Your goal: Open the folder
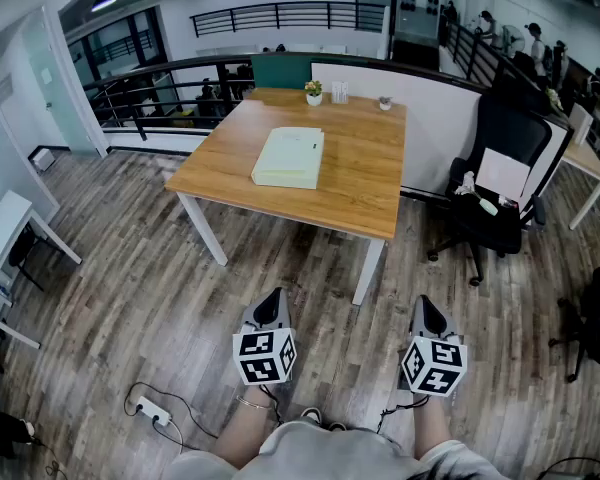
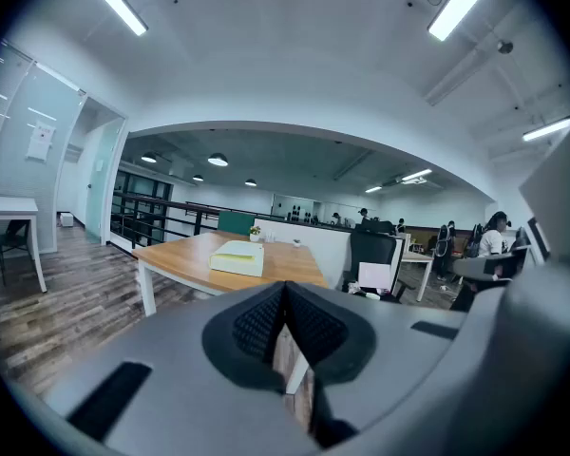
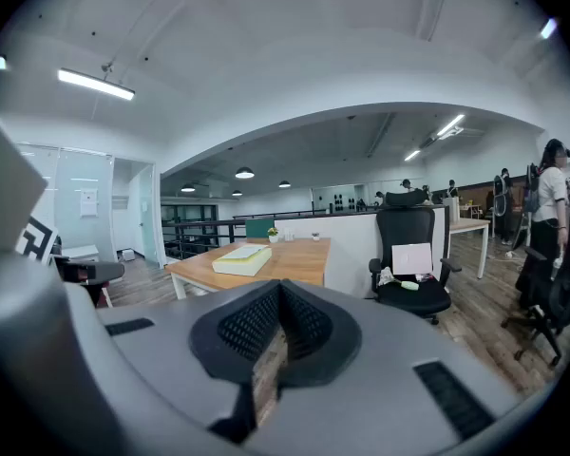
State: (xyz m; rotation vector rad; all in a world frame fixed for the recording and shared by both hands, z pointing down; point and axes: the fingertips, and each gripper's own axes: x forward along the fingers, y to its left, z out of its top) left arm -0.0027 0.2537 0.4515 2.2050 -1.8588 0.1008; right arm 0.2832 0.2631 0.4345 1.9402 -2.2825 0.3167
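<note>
Left tool (image 1: pixel 271 306) and right tool (image 1: pixel 427 310): jaws of both pressed together, empty, well short of the table (image 1: pixel 365 193). The folder (image 1: pixel 290 157) lies closed on it. Approach stage: you likely must step in and part one tool at the cover's edge.

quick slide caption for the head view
Standing back from a wooden table bearing a closed pale folder, the person holds the left tool and right tool shut and empty above the floor.
</note>
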